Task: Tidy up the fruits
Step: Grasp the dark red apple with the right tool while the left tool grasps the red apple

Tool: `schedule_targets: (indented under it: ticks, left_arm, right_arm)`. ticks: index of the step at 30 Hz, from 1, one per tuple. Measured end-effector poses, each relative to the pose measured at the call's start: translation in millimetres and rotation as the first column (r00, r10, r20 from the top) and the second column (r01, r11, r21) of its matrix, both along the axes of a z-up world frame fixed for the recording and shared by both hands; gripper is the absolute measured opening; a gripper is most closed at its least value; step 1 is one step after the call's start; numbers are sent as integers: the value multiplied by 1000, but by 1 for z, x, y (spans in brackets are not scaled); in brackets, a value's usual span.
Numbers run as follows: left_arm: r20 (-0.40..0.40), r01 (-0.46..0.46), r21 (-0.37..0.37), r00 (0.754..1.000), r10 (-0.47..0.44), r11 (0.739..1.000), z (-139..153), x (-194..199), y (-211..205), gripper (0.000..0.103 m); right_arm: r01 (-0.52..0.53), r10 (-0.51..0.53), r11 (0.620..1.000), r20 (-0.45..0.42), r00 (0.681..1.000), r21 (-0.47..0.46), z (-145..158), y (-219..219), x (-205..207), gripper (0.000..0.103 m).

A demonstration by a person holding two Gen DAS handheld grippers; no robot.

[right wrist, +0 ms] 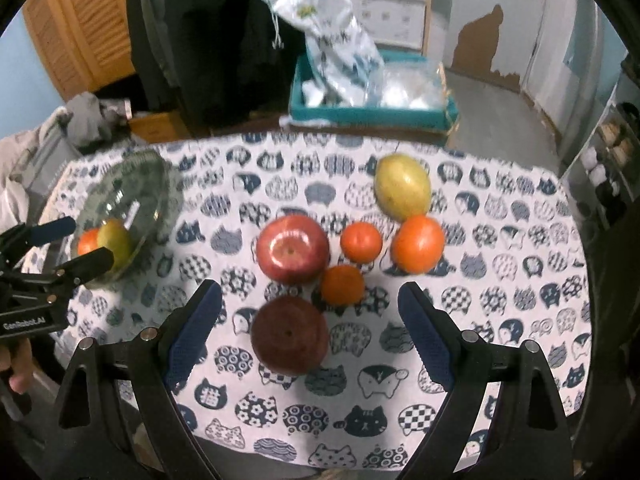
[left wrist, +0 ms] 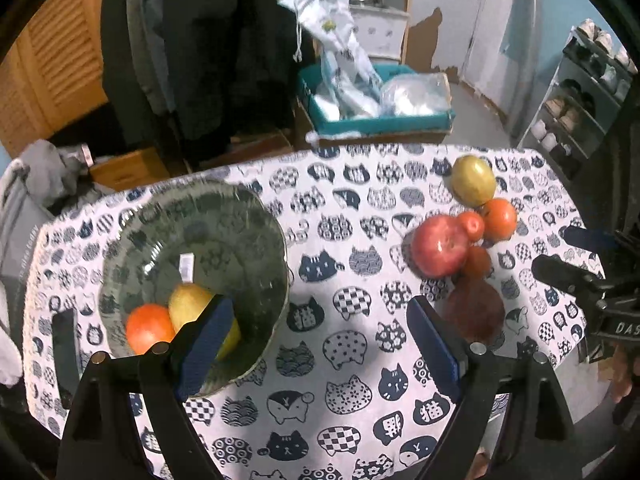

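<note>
Fruit (right wrist: 294, 249) sits clustered beside the glass bowl (left wrist: 248, 216) (two pieces inside). Right gripper (right wrist: 310, 334) gapes, empty, over the dark apple (right wrist: 290, 336); left gripper (left wrist: 320, 338) likewise spread, empty.

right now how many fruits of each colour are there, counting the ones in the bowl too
red: 2, bright apple, dark apple
orange: 4, three on the cloth, one in the glass bowl
yellow-green: 2, one on the cloth, one in the bowl
total: 8
</note>
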State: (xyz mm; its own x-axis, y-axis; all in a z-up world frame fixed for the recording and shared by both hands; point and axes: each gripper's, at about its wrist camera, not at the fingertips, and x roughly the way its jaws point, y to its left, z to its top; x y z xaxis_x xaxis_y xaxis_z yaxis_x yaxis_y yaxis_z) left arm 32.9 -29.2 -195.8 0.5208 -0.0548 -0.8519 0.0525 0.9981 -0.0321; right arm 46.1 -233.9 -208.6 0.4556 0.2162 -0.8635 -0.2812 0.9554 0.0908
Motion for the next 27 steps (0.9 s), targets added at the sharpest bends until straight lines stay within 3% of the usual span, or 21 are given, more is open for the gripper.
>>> schedule_targets:
  ticks: [10, 23, 27]
  left_arm:
    - [-95, 14, 45, 995, -10, 999, -38, 5, -6, 90]
    - [-161, 5, 25, 987, -1, 1000, -61, 8, -5, 90]
    - [-163, -4, 25, 987, 8, 1000, -62, 11, -4, 90]
  right_arm:
    - [-35, 30, 999, -129, 991, -41, -56, 17, 4, 89]
    - [-46, 34, 998, -233, 972, -47, -102, 26, 8, 89]
    - [-53, 43, 998, -264, 964, -31, -110, 26, 9, 72]
